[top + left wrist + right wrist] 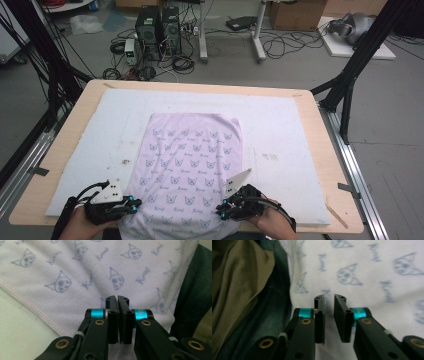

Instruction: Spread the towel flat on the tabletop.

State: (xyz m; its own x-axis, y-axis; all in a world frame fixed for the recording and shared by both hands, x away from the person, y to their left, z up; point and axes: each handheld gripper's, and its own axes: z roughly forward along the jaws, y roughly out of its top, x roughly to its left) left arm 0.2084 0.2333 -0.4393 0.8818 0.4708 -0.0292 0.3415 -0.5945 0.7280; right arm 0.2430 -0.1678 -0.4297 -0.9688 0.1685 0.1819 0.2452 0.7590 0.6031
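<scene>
Lying flat, the soft knit cloth (pixel 192 155) (cat-printed, stitched hem).

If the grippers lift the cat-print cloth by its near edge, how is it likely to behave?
The cat-print cloth is probably floppy: its near end already drapes over the table edge. It looks like thin knit with a stitched hem in the left gripper view, so likely light. It may drag and bunch rather than slide, since the white mat beneath looks rough.

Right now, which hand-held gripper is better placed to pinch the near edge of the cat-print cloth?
The right hand-held gripper: its jaws stand slightly apart over the cloth. The left hand-held gripper is shut and must reopen first.
</scene>
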